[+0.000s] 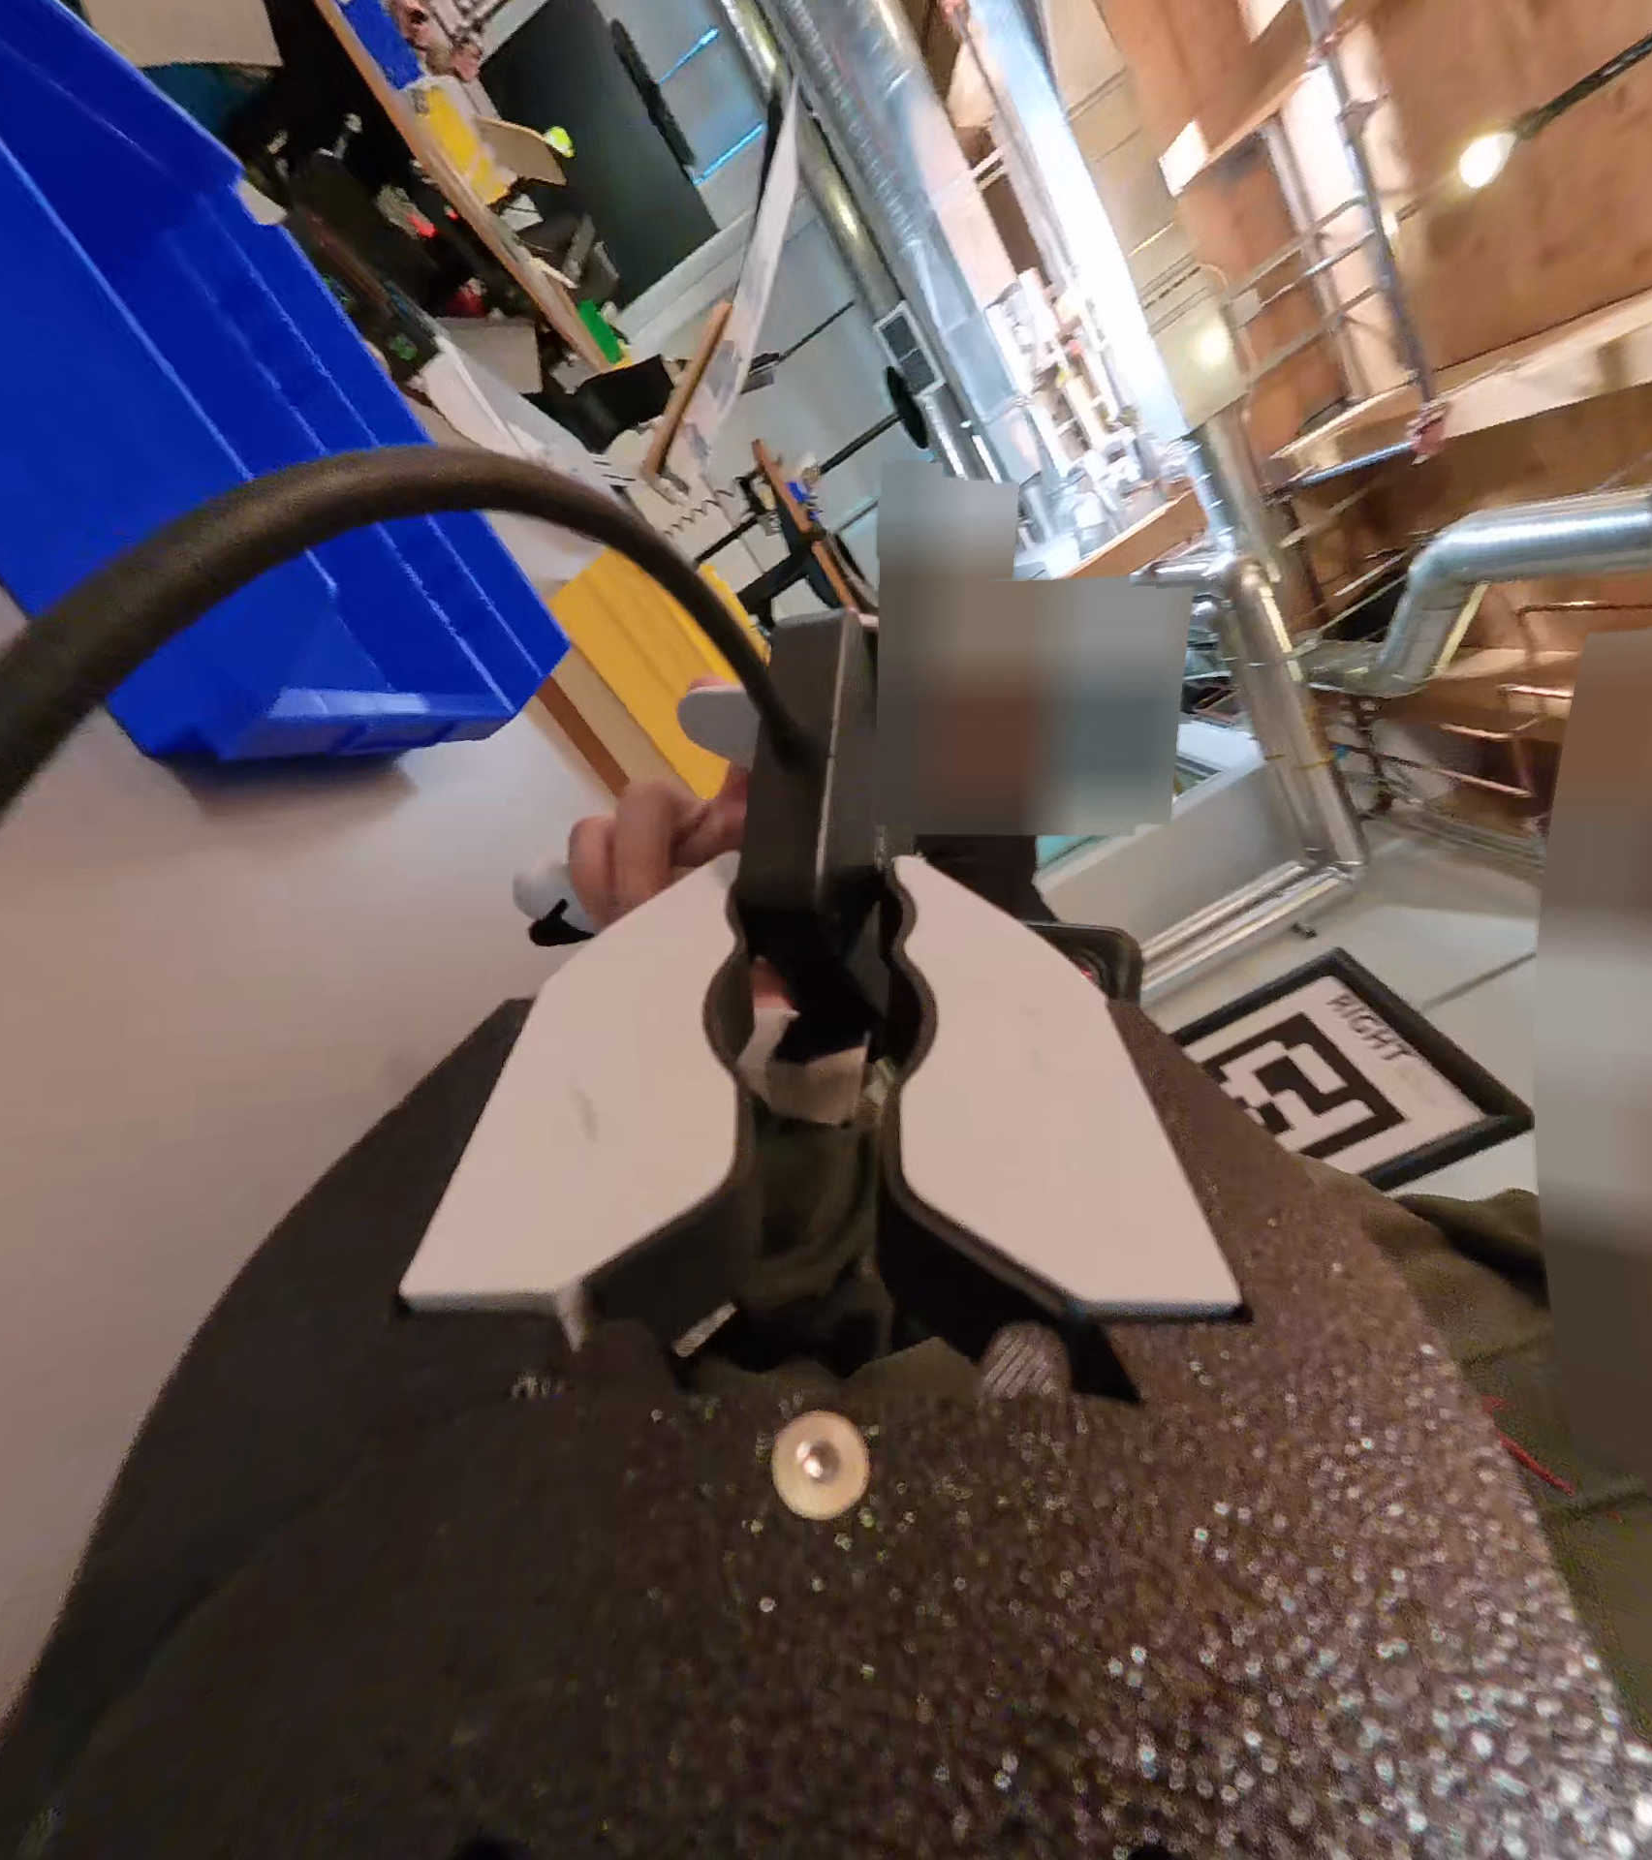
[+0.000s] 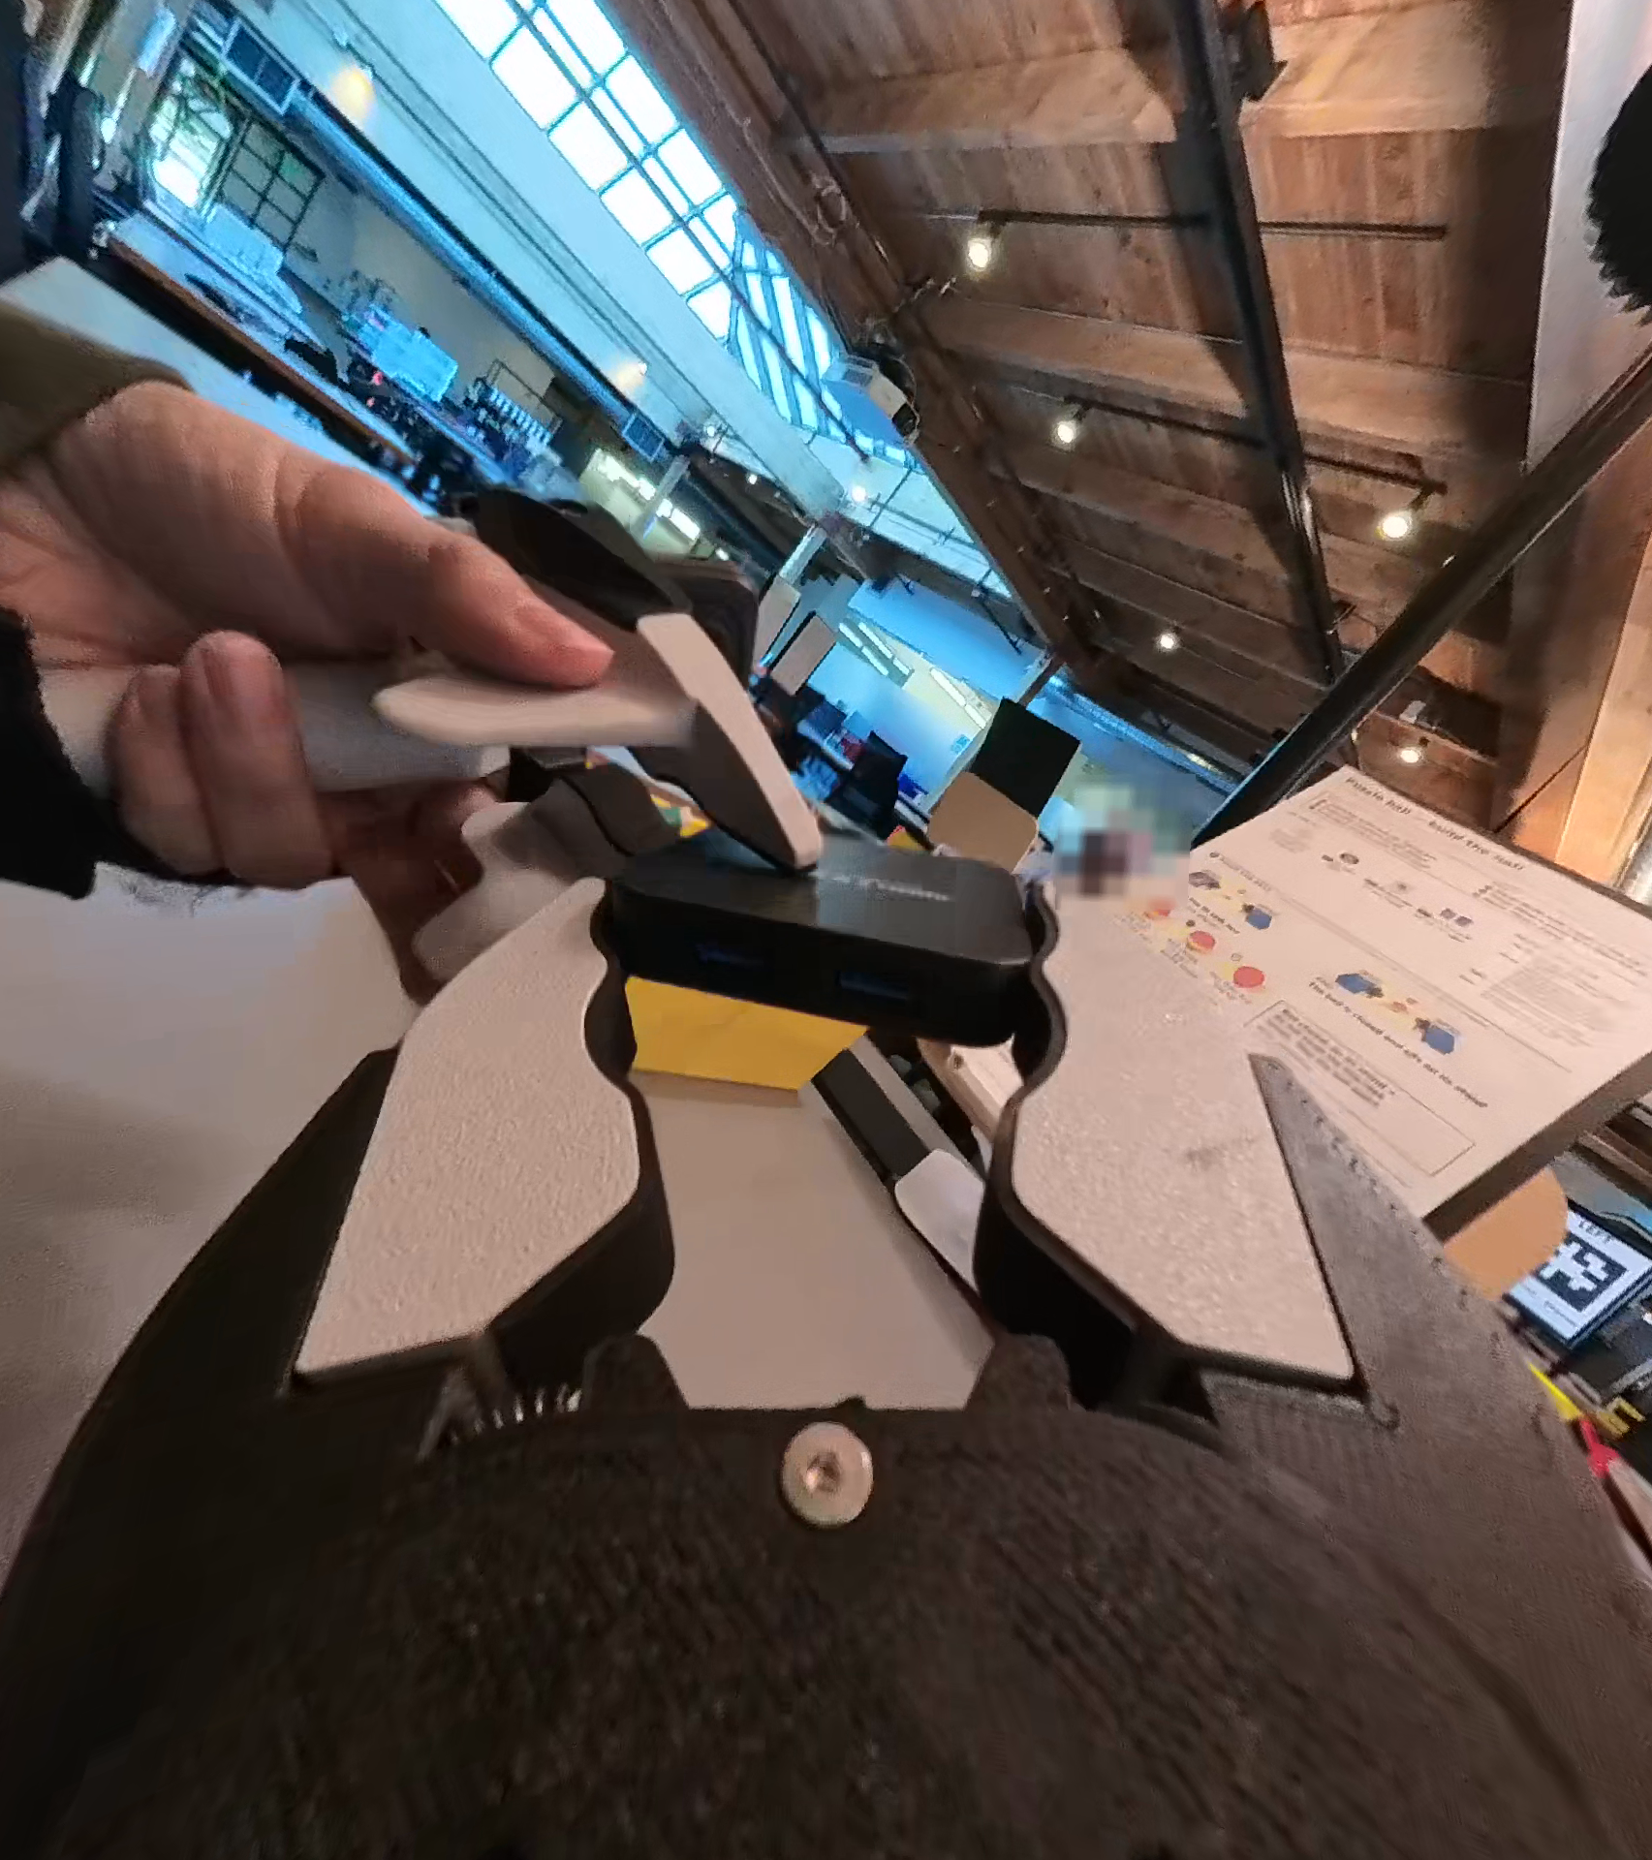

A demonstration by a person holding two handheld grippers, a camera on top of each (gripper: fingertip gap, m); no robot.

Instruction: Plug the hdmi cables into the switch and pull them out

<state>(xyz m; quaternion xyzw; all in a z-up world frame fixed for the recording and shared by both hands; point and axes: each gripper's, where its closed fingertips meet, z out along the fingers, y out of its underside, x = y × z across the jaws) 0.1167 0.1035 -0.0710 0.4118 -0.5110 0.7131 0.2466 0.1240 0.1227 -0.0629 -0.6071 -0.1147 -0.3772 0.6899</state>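
Observation:
The black switch (image 2: 821, 921) is a flat box, lifted off the table and clamped by its two ends in my right gripper (image 2: 821, 946). Two blue ports on its near face are empty. In the left wrist view the switch (image 1: 806, 745) stands edge-on. My left gripper (image 1: 811, 906) is shut on a black cable plug (image 1: 806, 966) at its lower edge, with a white tag (image 1: 801, 1087) behind it. A second black cable (image 1: 197, 574) arcs in from the left to the switch. The left gripper's white fingers (image 2: 731, 745) rest on the switch's top. Whether the plug is seated is hidden.
A blue bin (image 1: 147, 403) stands at the table's (image 1: 197, 1006) left. A yellow block (image 1: 650, 644) lies behind the switch. A printed instruction sheet on a board (image 2: 1405, 986) stands at the right. A tagged black cable (image 2: 932, 1198) runs under the right gripper.

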